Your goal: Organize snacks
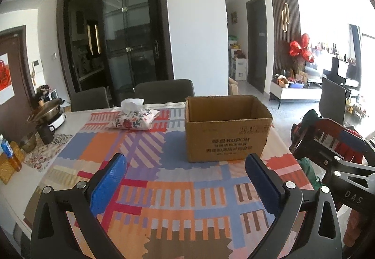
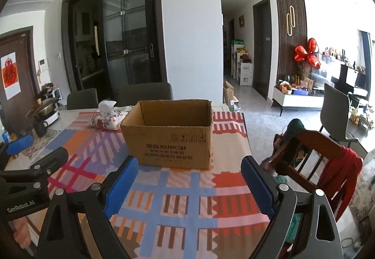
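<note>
An open brown cardboard box (image 1: pixel 227 128) stands upright on the patterned tablecloth (image 1: pixel 145 146), its inside showing only bare walls from here. In the right wrist view the same cardboard box (image 2: pixel 168 134) sits straight ahead. My left gripper (image 1: pixel 185 165) is open above the cloth, short of the box and a little to its left, with nothing between its blue pads. My right gripper (image 2: pixel 188 167) is open too, just in front of the box, holding nothing. No snacks are in view. The other gripper (image 2: pixel 21 141) shows at the left edge of the right wrist view.
A floral tissue pouch (image 1: pixel 134 118) lies behind and left of the box. A pot on a cooker (image 1: pixel 50 113), a dark mug (image 1: pixel 45 133) and bottles (image 1: pixel 7 148) crowd the table's left end. A wooden child's chair (image 2: pixel 311 155) with red cloth stands off the right edge.
</note>
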Demonstrator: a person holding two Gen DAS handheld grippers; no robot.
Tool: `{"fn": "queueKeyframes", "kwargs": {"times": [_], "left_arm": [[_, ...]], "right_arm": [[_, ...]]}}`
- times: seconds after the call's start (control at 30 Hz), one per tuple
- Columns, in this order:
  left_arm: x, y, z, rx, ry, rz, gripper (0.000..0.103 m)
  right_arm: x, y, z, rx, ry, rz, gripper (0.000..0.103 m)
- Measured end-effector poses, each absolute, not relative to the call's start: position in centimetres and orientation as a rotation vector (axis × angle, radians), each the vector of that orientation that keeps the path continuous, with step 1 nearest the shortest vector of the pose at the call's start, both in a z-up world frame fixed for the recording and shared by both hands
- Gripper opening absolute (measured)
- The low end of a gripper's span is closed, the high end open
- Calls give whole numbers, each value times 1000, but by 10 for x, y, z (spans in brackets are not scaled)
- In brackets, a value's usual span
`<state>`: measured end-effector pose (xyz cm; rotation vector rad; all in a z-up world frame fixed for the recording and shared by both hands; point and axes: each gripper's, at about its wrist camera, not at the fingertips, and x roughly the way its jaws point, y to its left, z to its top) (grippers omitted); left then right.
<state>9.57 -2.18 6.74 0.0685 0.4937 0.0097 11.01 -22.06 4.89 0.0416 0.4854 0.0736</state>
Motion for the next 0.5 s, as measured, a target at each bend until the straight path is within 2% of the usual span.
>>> {"fn": "queueKeyframes", "kwargs": {"times": [0.5], "left_arm": [[81, -22, 68, 75, 469, 21, 103]], "right_arm": [[91, -220, 48, 58, 471, 89, 90]]}}
